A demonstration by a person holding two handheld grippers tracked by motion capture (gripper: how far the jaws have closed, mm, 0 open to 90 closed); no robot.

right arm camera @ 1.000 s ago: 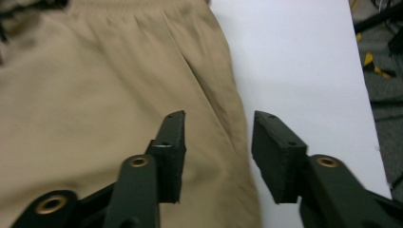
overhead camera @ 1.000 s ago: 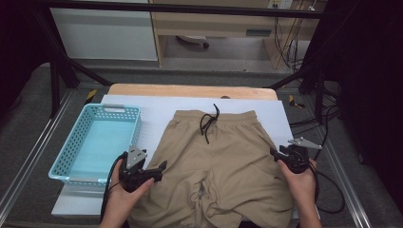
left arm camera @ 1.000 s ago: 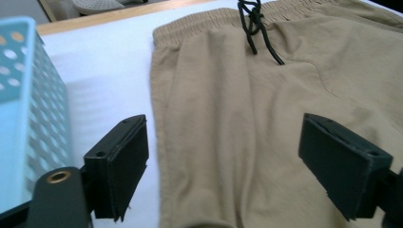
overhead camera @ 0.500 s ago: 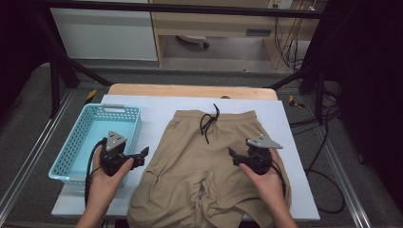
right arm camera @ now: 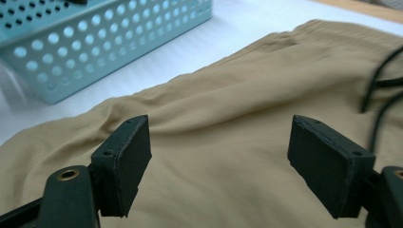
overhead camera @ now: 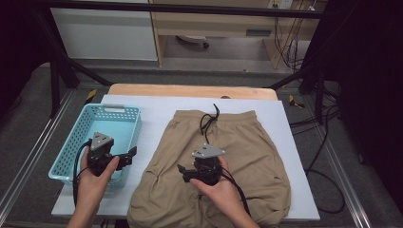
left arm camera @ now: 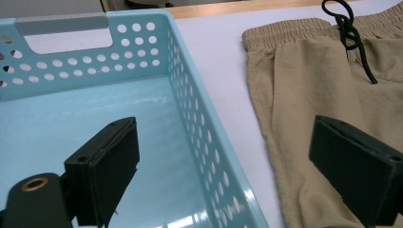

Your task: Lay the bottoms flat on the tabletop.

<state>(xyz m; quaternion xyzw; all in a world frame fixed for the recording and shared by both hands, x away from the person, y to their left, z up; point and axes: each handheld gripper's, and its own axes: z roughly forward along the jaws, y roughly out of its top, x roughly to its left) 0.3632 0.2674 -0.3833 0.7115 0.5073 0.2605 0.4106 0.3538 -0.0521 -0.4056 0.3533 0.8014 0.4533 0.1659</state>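
A white table [overhead camera: 157,111] stands on a grey floor, with a wooden strip along its far edge and cabinets beyond. On it lie tan shorts [overhead camera: 247,147], spread flat with the waistband at the far side and a black drawstring [overhead camera: 209,121] knotted at the waist. A blue basket [overhead camera: 71,156] sits just left of the shorts, near the table's left edge.

The left hand [overhead camera: 92,178] comes in from the bottom edge, forearm angled up and slightly right. Its left gripper [overhead camera: 130,153] is held over the basket's near right corner, pointing right toward the shorts. In the left gripper view the jaws stand wide apart, one over the basket floor, the other over the shorts' left edge, with nothing between them but the basket wall and bare table below. They hold nothing.

The right hand [overhead camera: 221,185] enters from the bottom right, forearm slanting up and left, and rests over the middle of the shorts. Its right gripper [overhead camera: 181,170] points left, roughly level. Its jaws have just been opening; in the right gripper view they are spread wide above the cloth with nothing gripped, the fabric lying loose beneath them. That view is slightly blurred.

The two grippers face each other, apart, across the shorts' left half.
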